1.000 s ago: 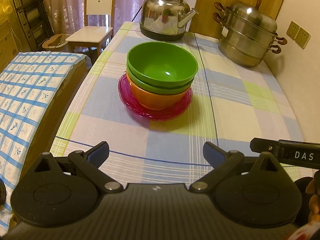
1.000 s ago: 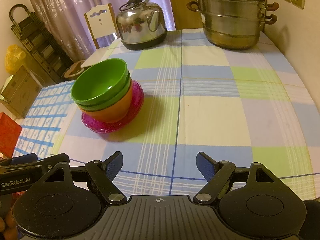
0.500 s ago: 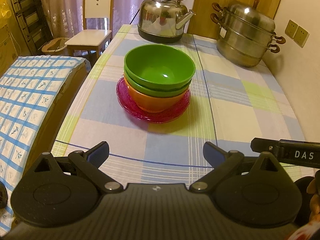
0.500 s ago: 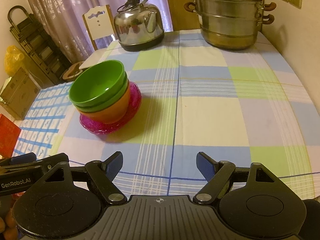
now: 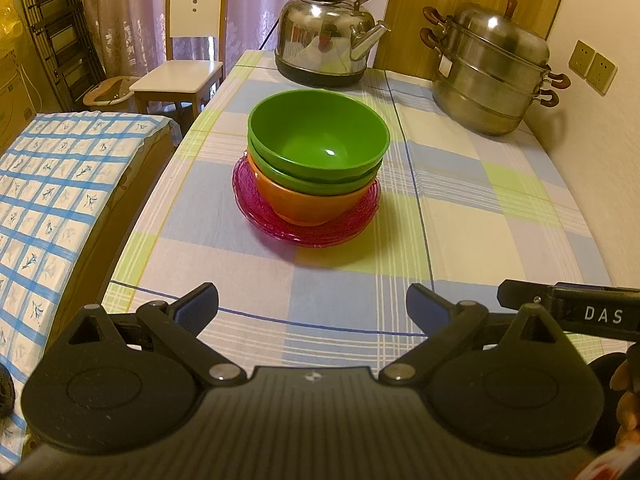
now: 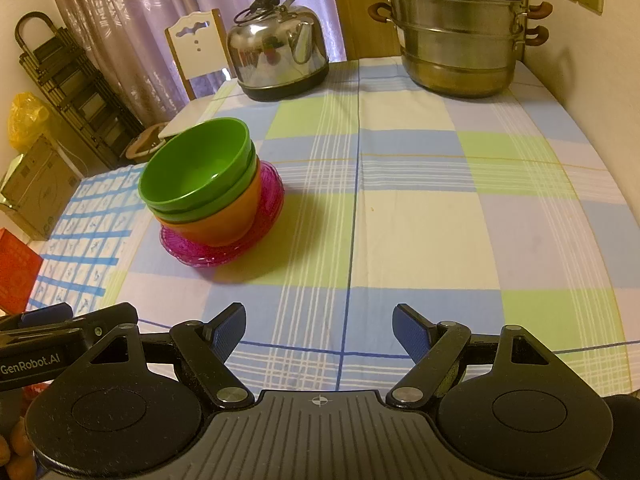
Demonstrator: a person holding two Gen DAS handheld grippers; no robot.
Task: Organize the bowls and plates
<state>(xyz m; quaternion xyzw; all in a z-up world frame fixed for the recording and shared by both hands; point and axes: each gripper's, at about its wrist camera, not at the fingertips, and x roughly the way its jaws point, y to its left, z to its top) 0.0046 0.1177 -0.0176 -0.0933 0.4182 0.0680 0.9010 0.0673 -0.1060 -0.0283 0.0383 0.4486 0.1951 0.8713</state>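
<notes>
Two green bowls (image 5: pixel 318 142) (image 6: pixel 196 170) sit nested inside an orange bowl (image 5: pixel 316 206) (image 6: pixel 224 224). That stack stands on a pink glass plate (image 5: pixel 256 200) (image 6: pixel 272 196) on the checked tablecloth (image 5: pixel 460 216) (image 6: pixel 420 220). My left gripper (image 5: pixel 312 306) hangs open near the table's front edge, well short of the stack, with nothing between its fingers. My right gripper (image 6: pixel 318 326) is open too and holds nothing; the stack lies ahead of it to the left. Each view catches the other gripper's body at its lower edge.
A steel kettle (image 5: pixel 328 46) (image 6: pixel 278 52) and a stacked steel steamer pot (image 5: pixel 492 72) (image 6: pixel 456 36) stand at the table's far end. A white chair (image 5: pixel 182 64) is beyond the far left corner. A blue-checked covered surface (image 5: pixel 44 196) lies left of the table. A wall borders the right.
Both grippers remain open and empty. The stack has drifted only slightly in each view; nothing was taken hold of or let go.
</notes>
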